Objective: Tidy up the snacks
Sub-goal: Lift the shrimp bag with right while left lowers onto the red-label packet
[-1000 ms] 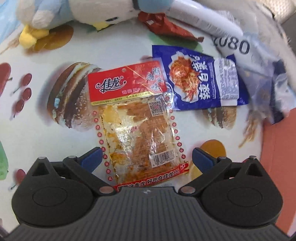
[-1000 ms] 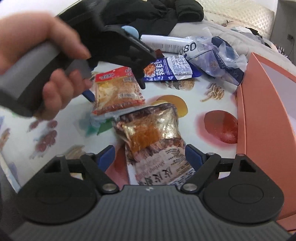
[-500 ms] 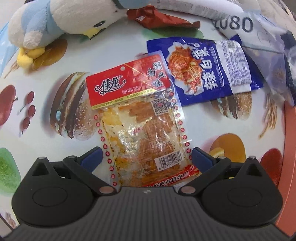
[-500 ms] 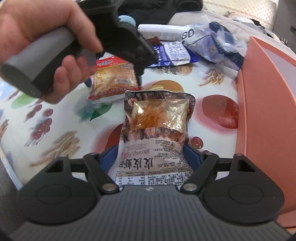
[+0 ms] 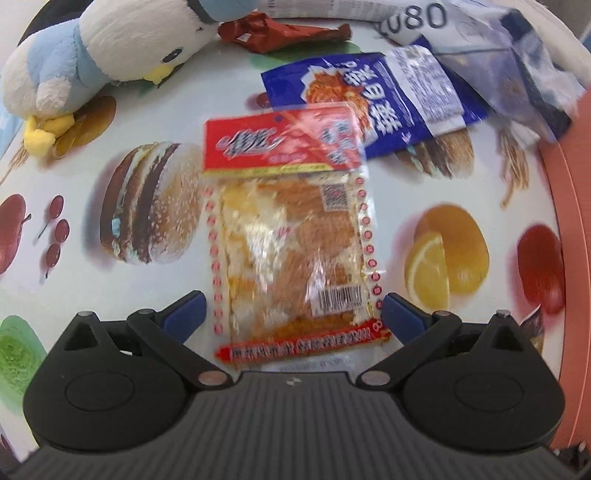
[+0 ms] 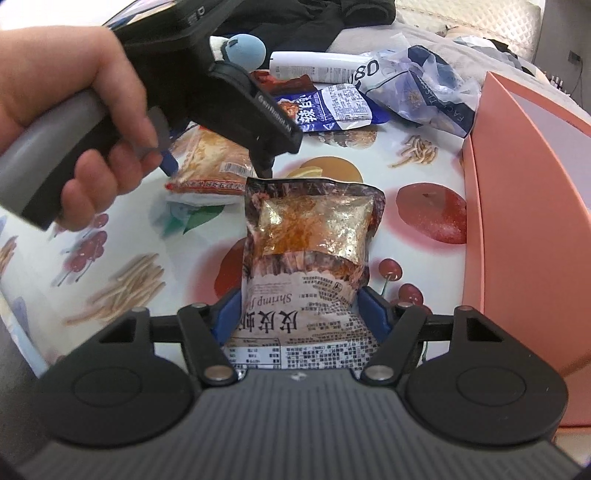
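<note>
My left gripper (image 5: 291,317) is open, its blue fingertips (image 5: 184,315) on either side of a red-topped clear snack packet (image 5: 291,236) lying on the food-print tablecloth (image 5: 110,314). The packet also shows in the right wrist view (image 6: 210,162), under the left gripper (image 6: 218,162). My right gripper (image 6: 301,317) is shut on a brown shrimp snack bag (image 6: 310,236) and holds it tilted up above the cloth. A blue snack packet (image 5: 373,99) lies just beyond the red one.
A salmon-pink box (image 6: 532,192) stands at the right edge. A blue-and-white plush bird (image 5: 96,62), a crumpled red wrapper (image 5: 280,33), a white tube (image 6: 314,66) and a clear plastic bag (image 6: 421,92) lie at the back.
My right gripper has closed on the shrimp bag and lifted it. My left gripper has moved forward over the red packet, which now lies deeper between its open fingers.
</note>
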Demonstrator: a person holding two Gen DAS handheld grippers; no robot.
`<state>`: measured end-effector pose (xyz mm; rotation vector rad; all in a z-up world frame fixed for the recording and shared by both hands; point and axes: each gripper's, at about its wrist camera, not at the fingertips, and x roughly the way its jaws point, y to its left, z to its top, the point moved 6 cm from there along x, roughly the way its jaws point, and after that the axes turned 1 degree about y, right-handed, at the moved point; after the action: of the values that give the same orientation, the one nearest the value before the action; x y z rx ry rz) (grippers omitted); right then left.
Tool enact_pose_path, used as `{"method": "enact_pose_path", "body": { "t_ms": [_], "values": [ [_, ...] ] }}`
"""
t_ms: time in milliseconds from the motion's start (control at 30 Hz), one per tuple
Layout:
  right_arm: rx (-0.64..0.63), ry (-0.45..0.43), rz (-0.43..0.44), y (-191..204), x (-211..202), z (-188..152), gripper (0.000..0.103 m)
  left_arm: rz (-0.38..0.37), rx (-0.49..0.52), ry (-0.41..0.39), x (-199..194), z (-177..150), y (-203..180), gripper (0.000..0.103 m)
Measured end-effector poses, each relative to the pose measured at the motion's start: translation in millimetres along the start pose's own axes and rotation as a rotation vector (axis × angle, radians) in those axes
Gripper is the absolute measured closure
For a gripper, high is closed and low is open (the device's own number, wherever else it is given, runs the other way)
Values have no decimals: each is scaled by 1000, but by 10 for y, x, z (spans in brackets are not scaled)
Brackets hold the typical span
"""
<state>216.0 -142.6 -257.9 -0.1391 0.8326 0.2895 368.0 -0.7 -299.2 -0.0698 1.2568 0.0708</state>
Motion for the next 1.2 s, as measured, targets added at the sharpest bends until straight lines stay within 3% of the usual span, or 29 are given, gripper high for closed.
{"method": "enact_pose_path", "body": {
  "t_ms": [300,500,667,833,933,1000,1033,1067,1200],
  "values": [
    [6,-19,-31,50,-135,-126,42,-28,89,-59,-219,-355,119,13],
    [-1,-14,-51,68,-227,-197,43,-34,110,-106,-321,-489,208,35],
    [-1,-7,-63,69,-299,-252,43,-49,95,-141,-396,-585,298,76],
    [2,-8,-63,95,-371,-298,43,-111,48,-159,-465,-694,376,81],
    [0,-10,-73,104,-390,-314,43,-148,-7,-161,-530,-726,396,78],
    [3,-4,-77,93,-370,-325,43,-151,-38,-161,-542,-703,410,51],
    [6,-3,-77,88,-361,-327,43,-136,-57,-154,-538,-678,424,16],
    [9,-3,-78,85,-356,-323,43,-133,-76,-156,-537,-655,433,0],
    [7,-8,-83,93,-353,-304,43,-145,-154,-155,-483,-480,448,0]
  ]
}}
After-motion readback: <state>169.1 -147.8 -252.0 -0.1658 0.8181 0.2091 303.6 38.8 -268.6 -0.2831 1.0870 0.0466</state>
